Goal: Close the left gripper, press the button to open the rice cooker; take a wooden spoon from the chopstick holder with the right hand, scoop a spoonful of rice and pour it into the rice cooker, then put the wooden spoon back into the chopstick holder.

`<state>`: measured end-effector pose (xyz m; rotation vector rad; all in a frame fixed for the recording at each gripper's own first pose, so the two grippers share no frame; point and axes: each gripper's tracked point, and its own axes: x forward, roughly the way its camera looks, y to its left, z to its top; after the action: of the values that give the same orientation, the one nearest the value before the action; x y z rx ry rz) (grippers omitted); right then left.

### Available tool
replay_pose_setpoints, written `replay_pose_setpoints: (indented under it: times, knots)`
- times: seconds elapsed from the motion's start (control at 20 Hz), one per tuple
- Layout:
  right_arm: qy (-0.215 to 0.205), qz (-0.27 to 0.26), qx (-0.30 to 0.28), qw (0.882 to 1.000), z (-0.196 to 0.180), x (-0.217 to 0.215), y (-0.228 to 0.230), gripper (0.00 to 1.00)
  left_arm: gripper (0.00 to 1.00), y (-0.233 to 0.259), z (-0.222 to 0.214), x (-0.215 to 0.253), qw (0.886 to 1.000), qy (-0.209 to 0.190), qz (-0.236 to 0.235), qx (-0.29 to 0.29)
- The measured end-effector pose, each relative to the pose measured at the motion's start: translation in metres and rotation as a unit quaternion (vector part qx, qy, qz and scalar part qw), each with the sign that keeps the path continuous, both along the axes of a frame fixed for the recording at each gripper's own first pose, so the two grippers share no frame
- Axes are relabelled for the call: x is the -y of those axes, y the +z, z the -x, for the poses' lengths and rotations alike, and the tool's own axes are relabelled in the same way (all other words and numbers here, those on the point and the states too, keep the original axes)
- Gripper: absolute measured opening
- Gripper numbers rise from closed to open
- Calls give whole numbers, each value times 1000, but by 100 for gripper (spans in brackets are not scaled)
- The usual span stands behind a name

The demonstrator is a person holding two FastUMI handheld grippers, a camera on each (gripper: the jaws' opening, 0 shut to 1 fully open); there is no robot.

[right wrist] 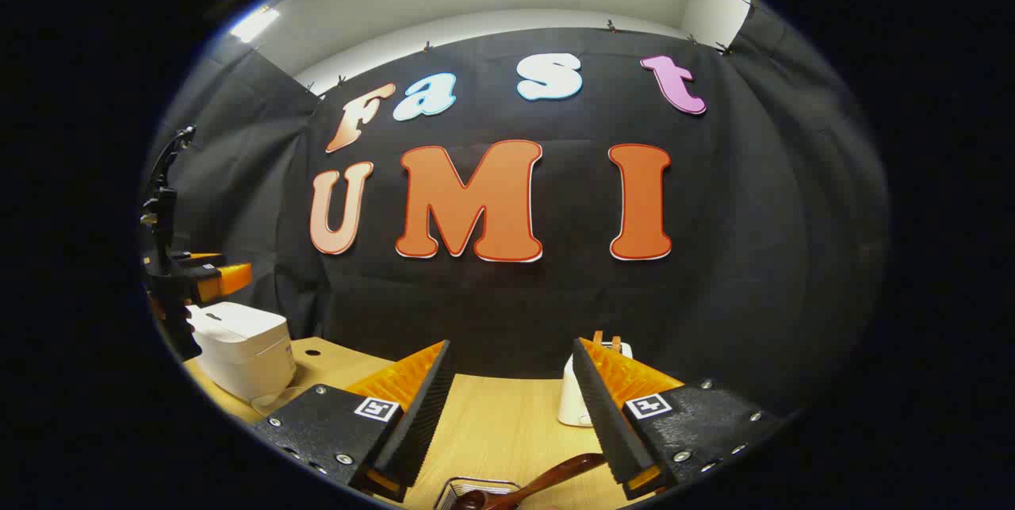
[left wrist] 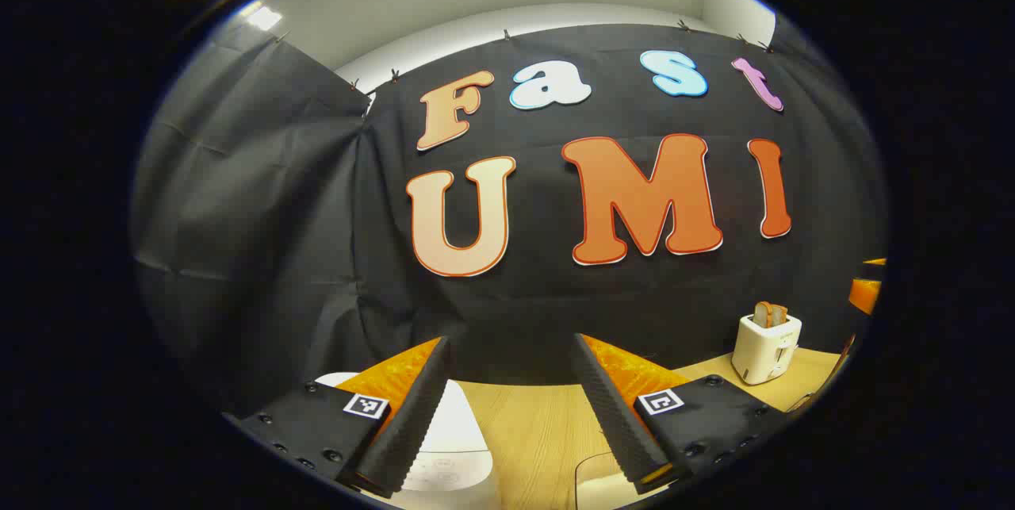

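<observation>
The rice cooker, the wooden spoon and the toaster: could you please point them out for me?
Rice cooker (right wrist: 246, 347): right gripper view, its closed lid.
Wooden spoon (right wrist: 555, 472): right gripper view, its handle.
Toaster (left wrist: 765, 347): left gripper view, its front.

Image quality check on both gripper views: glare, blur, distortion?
Left gripper view: strong fisheye bending, ceiling light blown out at upper left, toaster sharp, rice cooker dim between the tongs. Right gripper view: same bending, two hot ceiling lights, wooden spoon in shadow at the bottom edge, rice cooker crisp.
</observation>
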<state>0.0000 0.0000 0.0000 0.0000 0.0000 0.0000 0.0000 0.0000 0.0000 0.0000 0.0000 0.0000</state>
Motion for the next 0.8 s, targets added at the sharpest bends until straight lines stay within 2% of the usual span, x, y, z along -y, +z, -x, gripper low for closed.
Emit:
replay_pose_setpoints:
  times: [0.15,0.2,0.25,0.3,0.45,0.5,0.55,0.6,0.8]
  knots:
    - [-3,8,7,1000,3,2,6,87,98,2,0,0,1000,1,2,5]
    - [-5,12,12,1000,4,2,9,87,93,2,0,-2,1000,3,0,6]
    - [-5,18,14,1000,4,2,9,87,93,0,1,-1,1000,2,1,4]
    - [-6,23,15,1000,5,1,8,87,98,-1,0,0,1000,0,4,1]
    - [-1,26,9,1000,4,-8,3,87,98,-9,0,3,1000,-7,14,-11]
    - [1,26,6,1000,4,-9,0,87,93,-11,1,3,1000,-8,15,-13]
    - [1,27,4,1000,4,-10,0,87,93,-10,1,1,1000,-8,17,-14]
    - [1,28,5,1000,3,-10,0,87,98,-11,1,1,1000,-8,19,-14]
    - [2,24,6,1000,6,-11,5,87,98,-9,2,-6,1000,-4,21,-8]
